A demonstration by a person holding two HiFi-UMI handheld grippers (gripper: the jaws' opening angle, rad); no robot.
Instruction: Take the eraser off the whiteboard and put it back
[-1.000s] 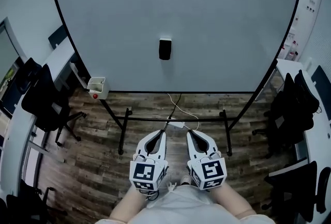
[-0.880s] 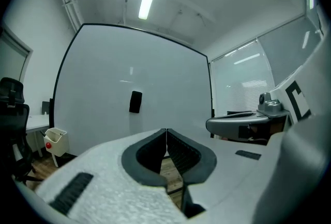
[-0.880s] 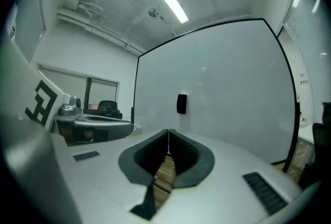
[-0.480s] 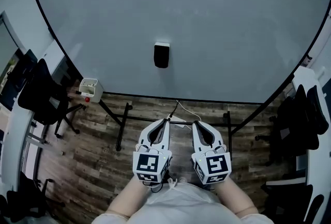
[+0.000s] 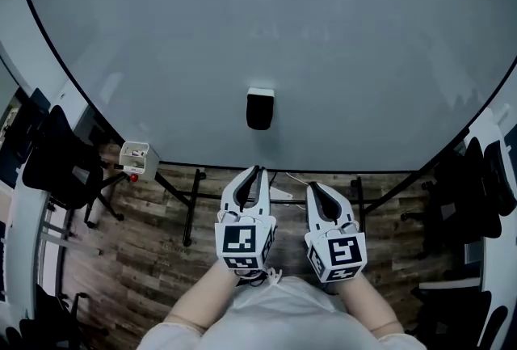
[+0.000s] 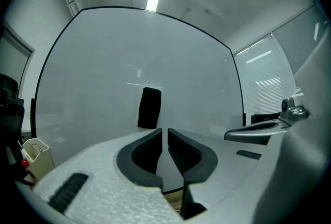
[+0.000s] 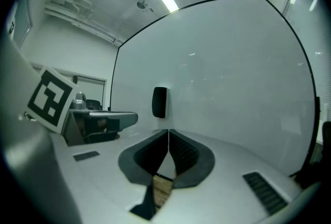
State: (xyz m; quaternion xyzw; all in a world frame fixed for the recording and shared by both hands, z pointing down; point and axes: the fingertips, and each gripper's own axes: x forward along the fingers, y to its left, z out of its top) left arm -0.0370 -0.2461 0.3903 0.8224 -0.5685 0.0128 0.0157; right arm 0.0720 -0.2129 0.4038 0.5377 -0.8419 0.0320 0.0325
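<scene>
Cropping hides the whiteboard [image 5: 339, 33] top; eraser [image 5: 259, 109] unobstructed; left tool [image 5: 258, 172], right tool [image 5: 313, 187] clenched empty.

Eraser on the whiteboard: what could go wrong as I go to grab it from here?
1. Both the left claw and the right claw are shut. Pushed forward like that, a tip could knock the eraser off the whiteboard instead of gripping it.
2. The board's stand has legs on the floor just ahead of you, which is likely a tripping hazard if you step closer.
</scene>
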